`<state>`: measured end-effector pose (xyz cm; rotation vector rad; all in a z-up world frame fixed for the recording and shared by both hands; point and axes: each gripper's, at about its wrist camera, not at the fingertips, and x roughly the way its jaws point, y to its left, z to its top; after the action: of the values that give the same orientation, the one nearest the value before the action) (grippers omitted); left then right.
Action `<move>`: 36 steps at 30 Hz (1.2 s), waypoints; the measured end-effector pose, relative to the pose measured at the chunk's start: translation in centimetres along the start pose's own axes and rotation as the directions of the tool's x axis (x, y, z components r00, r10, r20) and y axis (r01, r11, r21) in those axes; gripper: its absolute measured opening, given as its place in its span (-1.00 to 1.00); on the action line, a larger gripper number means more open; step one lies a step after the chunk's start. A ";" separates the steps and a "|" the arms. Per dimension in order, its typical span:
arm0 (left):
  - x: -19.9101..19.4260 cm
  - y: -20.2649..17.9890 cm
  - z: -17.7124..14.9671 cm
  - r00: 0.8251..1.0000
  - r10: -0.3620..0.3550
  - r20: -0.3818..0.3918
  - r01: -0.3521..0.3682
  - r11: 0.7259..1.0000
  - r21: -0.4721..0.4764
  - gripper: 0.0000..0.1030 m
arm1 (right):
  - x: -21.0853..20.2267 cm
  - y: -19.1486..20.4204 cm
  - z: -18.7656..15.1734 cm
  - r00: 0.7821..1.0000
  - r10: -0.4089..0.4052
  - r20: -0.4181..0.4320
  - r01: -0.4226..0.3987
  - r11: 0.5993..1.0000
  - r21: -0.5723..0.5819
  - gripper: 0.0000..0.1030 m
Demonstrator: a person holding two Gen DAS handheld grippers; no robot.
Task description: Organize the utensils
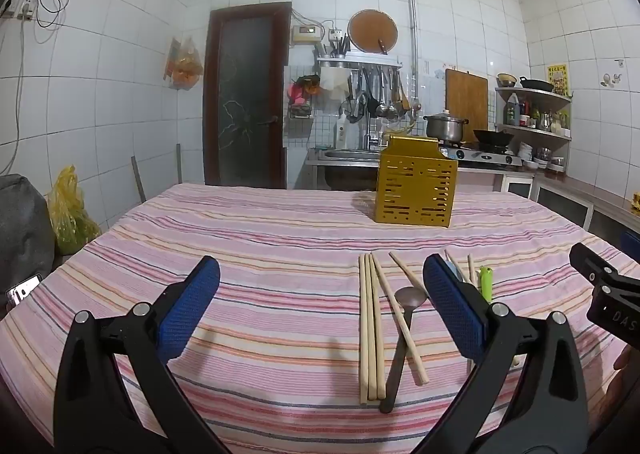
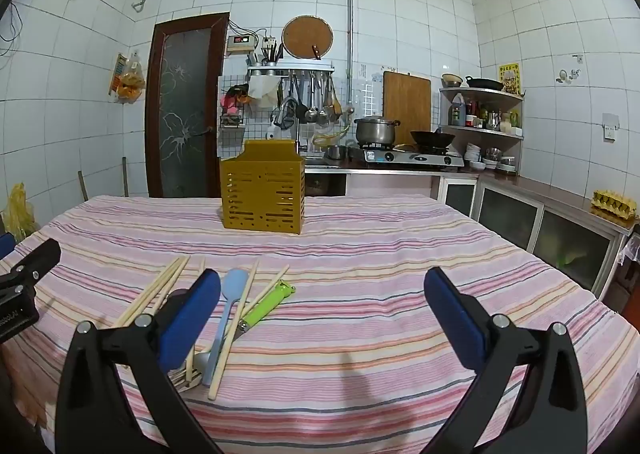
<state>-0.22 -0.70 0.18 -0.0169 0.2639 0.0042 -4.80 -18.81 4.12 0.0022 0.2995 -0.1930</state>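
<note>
- Nearest, the left claw [image 1: 320, 302] hangs over the striped cloth of the surface [image 1: 260, 238] with its blue pads spread wide and nothing between them.
- Likewise the right claw [image 2: 322, 306] stands wide open and empty above bare cloth, to the right of the utensils.
- Just ahead of the left claw lie three wooden chopsticks [image 1: 370, 330] side by side, with a dark metal spoon [image 1: 402, 334] beside them and another chopstick [image 1: 400, 318] slanting across its handle.
- In the right wrist view, a pale blue spoon [image 2: 226, 310] lies among more loose chopsticks [image 2: 236, 328], touching one of them.
- A green-handled tool [image 2: 268, 304] rests just right of that spoon; its metal end is too small to identify.
- Farther back, well apart from the utensils, a yellow slotted holder [image 2: 262, 196] stands upright on the surface.
- Beyond it are the kitchen counter, a steel pot [image 2: 376, 130] and a wok [image 2: 432, 138] on the stove.
</note>
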 end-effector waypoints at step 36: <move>-0.7 0.8 0.3 1.000 0.003 0.016 -0.003 1.000 -0.001 0.90 | -0.4 0.2 0.0 1.000 -0.007 0.015 0.007 1.000 -0.004 0.93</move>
<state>-0.85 0.12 0.67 -0.0176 0.2478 0.0070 -5.15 -18.56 4.24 -0.0045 0.2846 -0.1997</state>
